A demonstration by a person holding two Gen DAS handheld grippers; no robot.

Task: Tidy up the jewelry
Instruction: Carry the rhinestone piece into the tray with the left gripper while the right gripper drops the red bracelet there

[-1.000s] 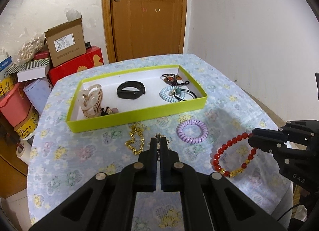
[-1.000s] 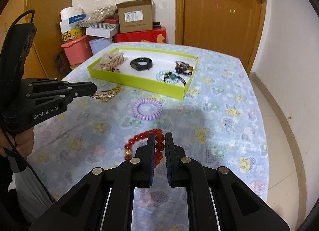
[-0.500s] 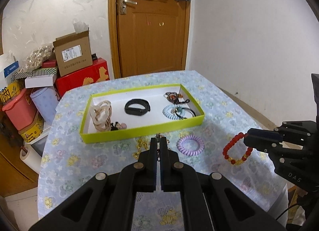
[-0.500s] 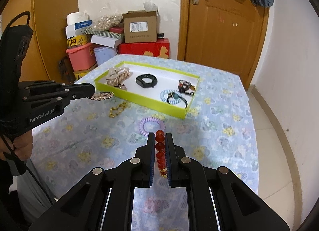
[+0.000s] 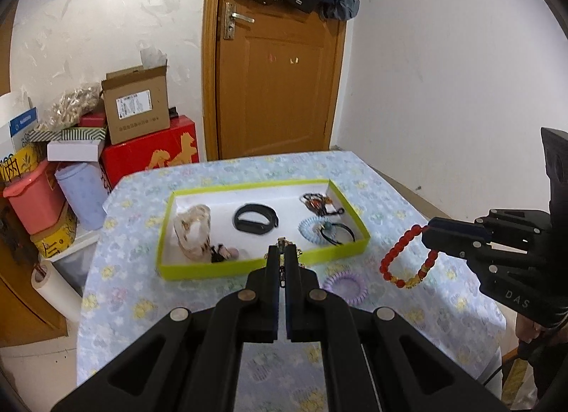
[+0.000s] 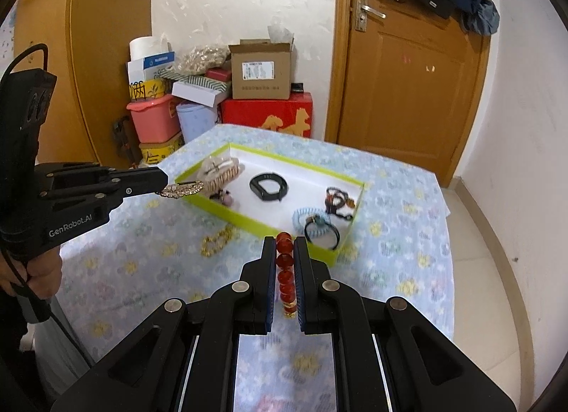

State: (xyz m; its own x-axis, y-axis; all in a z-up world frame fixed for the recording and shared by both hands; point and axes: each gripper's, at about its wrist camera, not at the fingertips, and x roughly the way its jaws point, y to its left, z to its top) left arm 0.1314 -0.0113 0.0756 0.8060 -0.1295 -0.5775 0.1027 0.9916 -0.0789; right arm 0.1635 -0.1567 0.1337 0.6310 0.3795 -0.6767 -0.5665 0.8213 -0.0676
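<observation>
My right gripper point(image 6: 284, 245) is shut on a red bead bracelet point(image 6: 284, 263), which hangs clear of the table from that gripper point(image 5: 427, 231) as a red loop point(image 5: 401, 259). My left gripper point(image 5: 282, 250) is shut on a thin gold rhinestone piece point(image 6: 183, 188), held in the air just left of the tray's near corner. The yellow-green tray point(image 5: 262, 264) holds a beige hair claw point(image 5: 193, 231), a black band point(image 5: 255, 222), a blue spiral tie point(image 5: 316, 231) and a dark beaded piece point(image 5: 316, 200). On the cloth before the tray lie a purple spiral tie point(image 5: 344, 286) and a gold chain point(image 6: 216, 241).
The flowered tablecloth point(image 6: 401, 234) ends at table edges on the right and near sides. Behind the table stand stacked boxes point(image 6: 262, 71), a red box point(image 6: 269, 113), a pink bin point(image 6: 152, 120) and a wooden door point(image 6: 408, 92). A hand point(image 6: 42, 270) grips the left gripper's handle.
Both grippers have risen and drawn back from the table. The red bracelet has left the cloth and now hangs from the right gripper; the left one carries its gold piece higher.
</observation>
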